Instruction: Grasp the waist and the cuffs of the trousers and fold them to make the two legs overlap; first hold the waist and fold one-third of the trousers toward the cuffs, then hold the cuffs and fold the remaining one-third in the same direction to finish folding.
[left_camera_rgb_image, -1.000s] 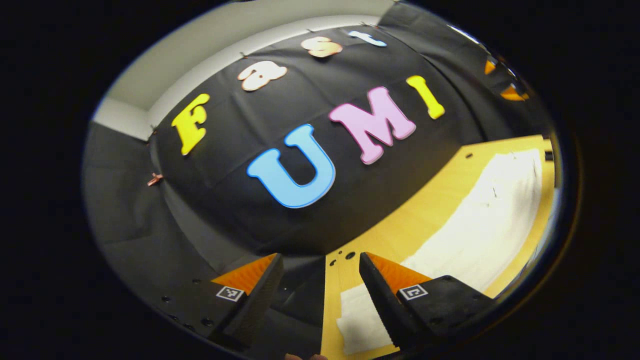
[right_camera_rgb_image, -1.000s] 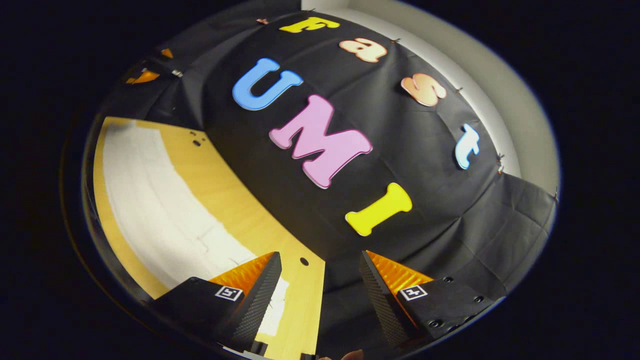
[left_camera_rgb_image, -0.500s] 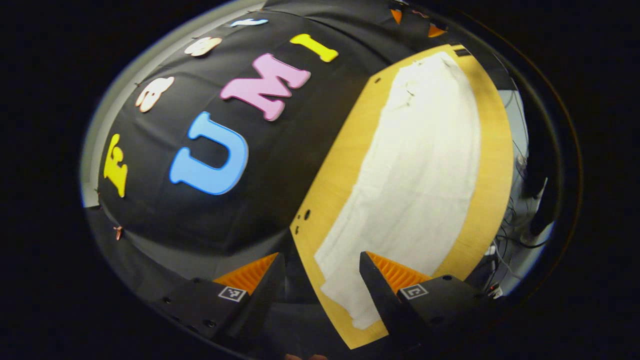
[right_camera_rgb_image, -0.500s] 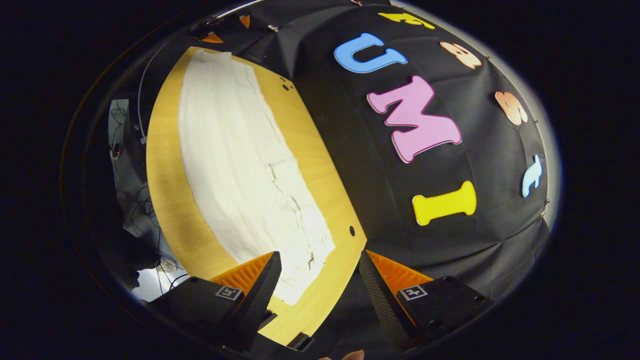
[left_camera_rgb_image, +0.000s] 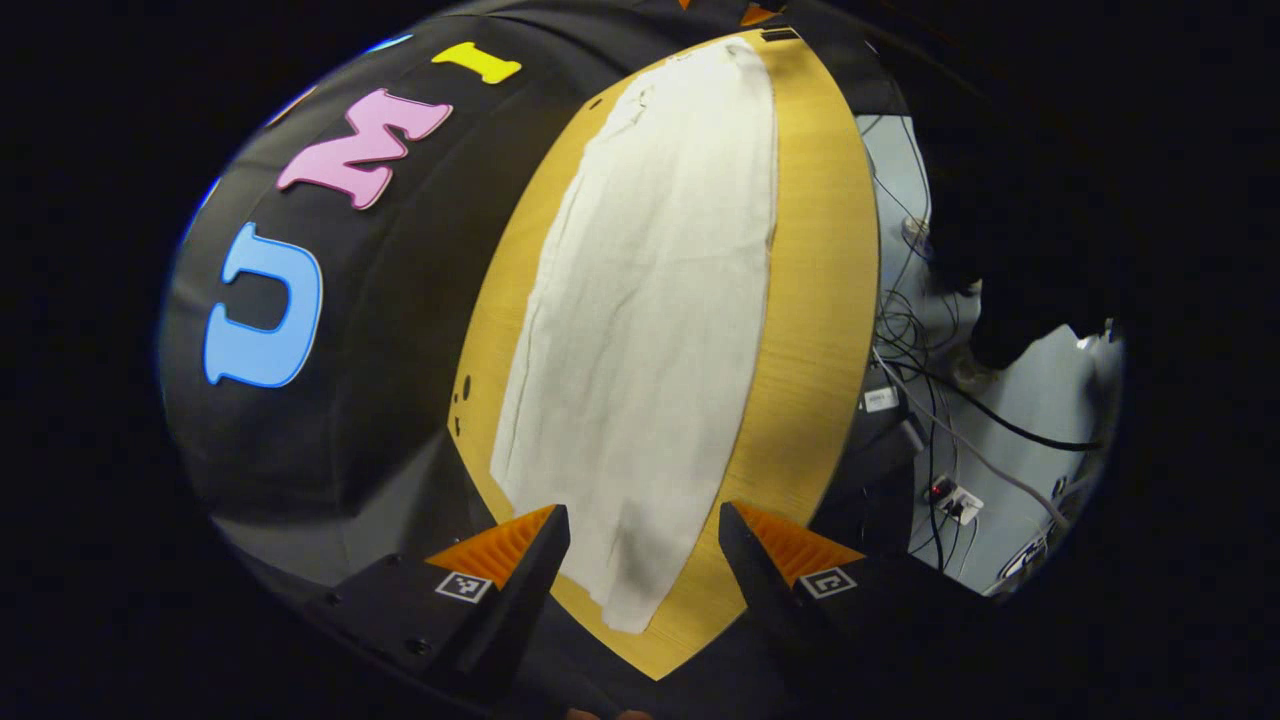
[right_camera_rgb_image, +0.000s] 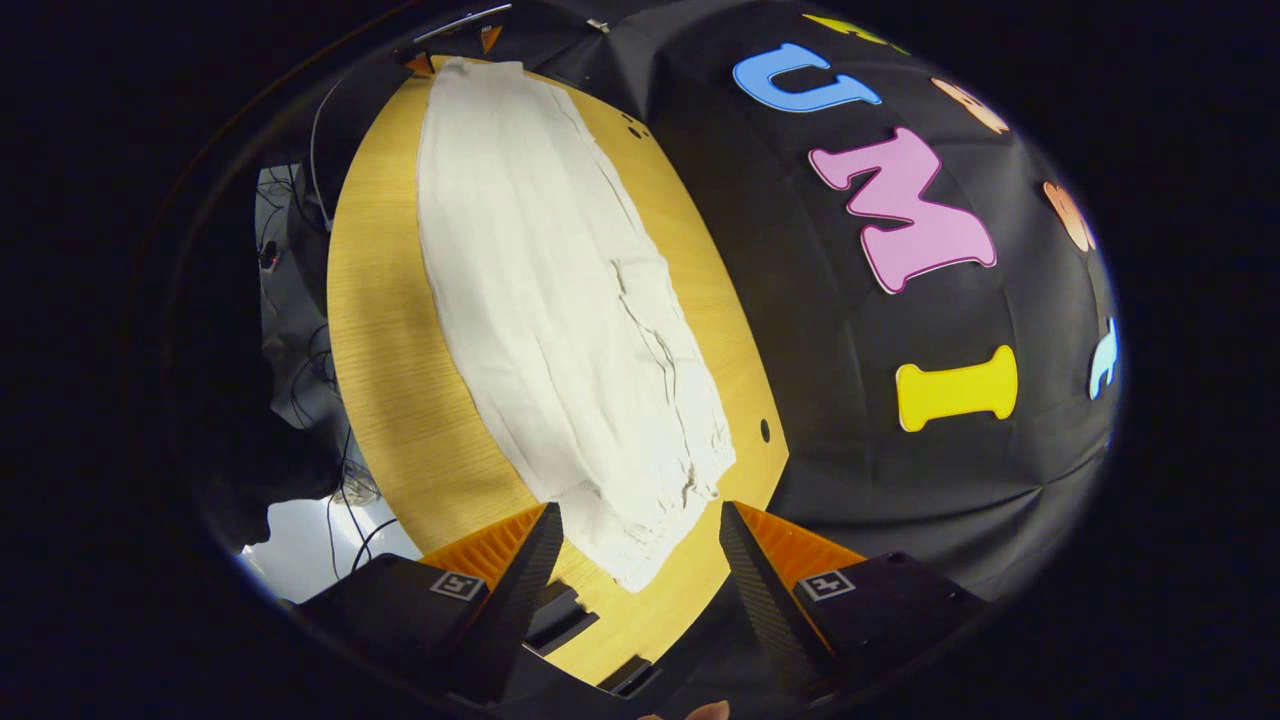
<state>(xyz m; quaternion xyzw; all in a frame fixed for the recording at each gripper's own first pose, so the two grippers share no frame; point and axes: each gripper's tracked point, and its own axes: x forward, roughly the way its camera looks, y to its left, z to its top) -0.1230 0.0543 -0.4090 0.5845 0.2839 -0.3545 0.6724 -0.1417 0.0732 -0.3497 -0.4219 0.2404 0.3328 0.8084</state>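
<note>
L gripper (left_camera_rgb_image: 644, 540): jaws apart, nothing between them, held above the table. R gripper (right_camera_rgb_image: 636, 540): same, spread wide and empty.

Change vs 0.5 s and 1 s back: both cams have tipped down from the booth wall toward the tabletop. Earlier the cloth backdrop took most of each view w/ trousers at the edge; now the trousers run up the middle of both. Neither gripper has closed in that time. Judgement: approach phase, hands lining up over the two ends, no grasp yet, no fold begun.

Trousers (left_camera_rgb_image: 650, 310): off-white, lying flat lengthwise on the wooden table (left_camera_rgb_image: 815, 300), well inside its edges. In the left gripper view the near end is narrow and sits just ahead of the fingers, probably the cuffs. In the right gripper view the near end (right_camera_rgb_image: 640, 520) looks gathered and wrinkled, prob. the waist; creases run along one side. Looks like a single long strip; can't tell if legs already overlap.

Cables and a power strip (left_camera_rgb_image: 955, 497) on the floor beside the table.
</note>
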